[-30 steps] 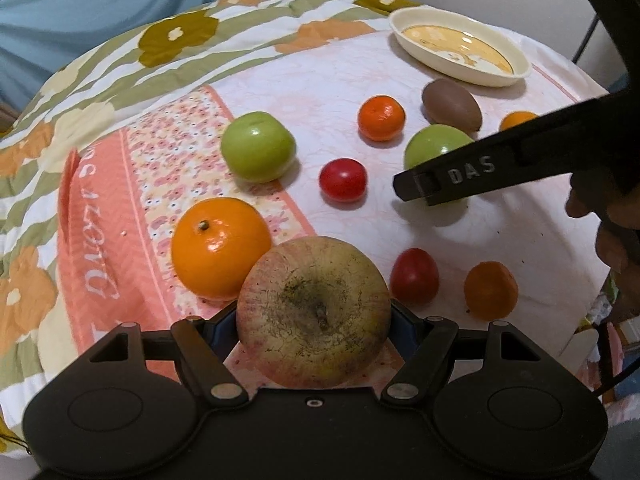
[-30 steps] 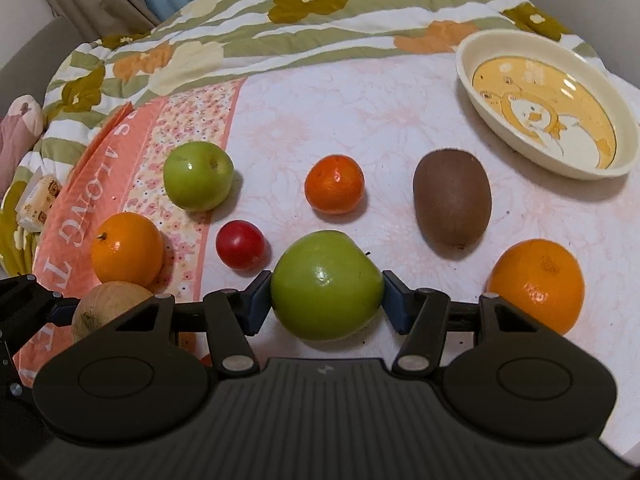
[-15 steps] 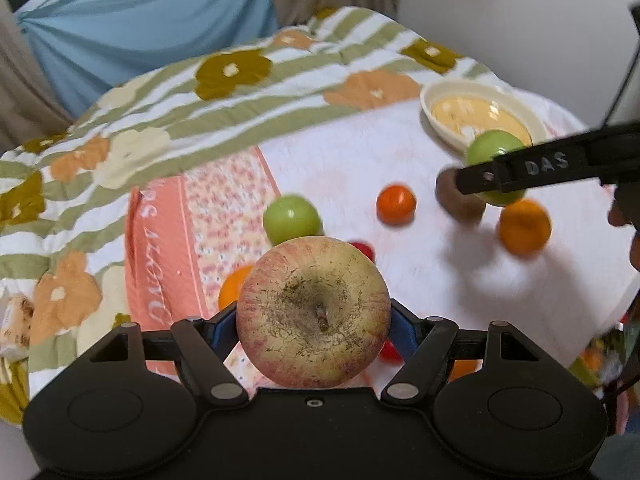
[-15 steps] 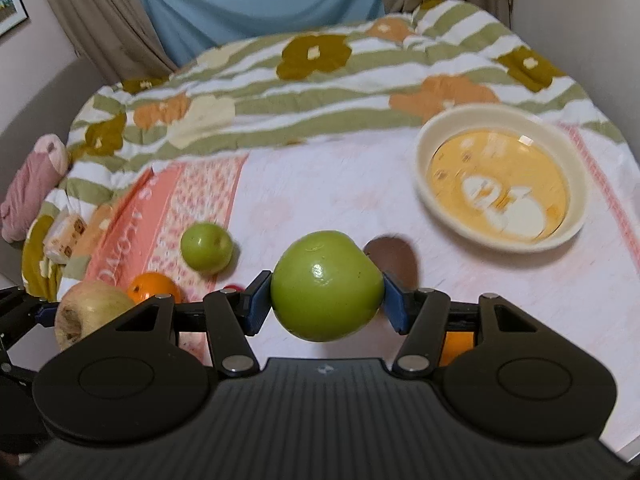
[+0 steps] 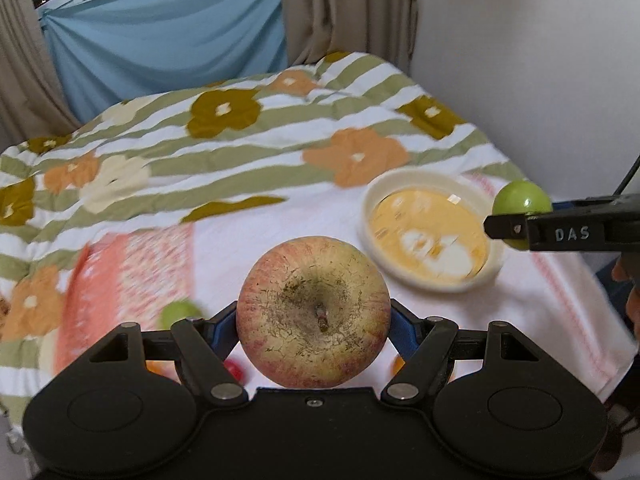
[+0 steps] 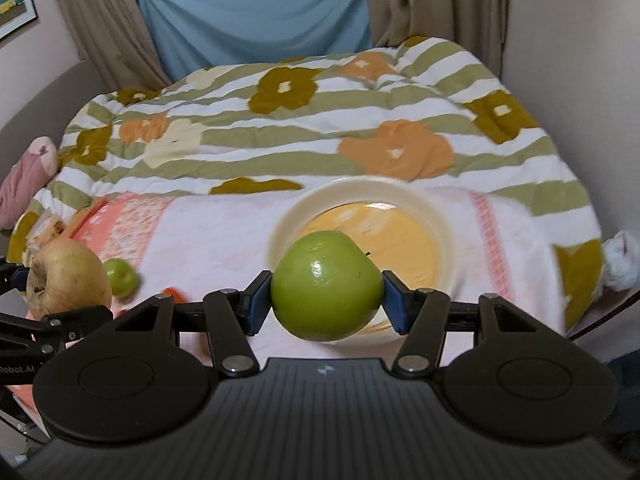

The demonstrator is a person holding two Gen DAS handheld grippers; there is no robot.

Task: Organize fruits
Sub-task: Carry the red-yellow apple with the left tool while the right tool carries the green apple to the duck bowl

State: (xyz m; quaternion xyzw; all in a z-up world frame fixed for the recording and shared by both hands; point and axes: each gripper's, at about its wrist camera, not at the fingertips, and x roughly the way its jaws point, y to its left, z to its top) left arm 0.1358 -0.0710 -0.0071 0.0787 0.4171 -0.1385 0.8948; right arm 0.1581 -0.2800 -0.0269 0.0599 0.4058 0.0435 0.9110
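Looking at the whole bed first: flowery striped quilt ahead of both tools, pink-and-white cloth nearer in, blue sheet and curtains at the back. I've got the cream bowl dead ahead and below my right gripper, which is clamped on the green apple, so that side's closer. My left gripper is squeezing the russet apple, with the bowl off ahead-right. Leftover fruit near the tools is blurry, but I think one's a small green apple.
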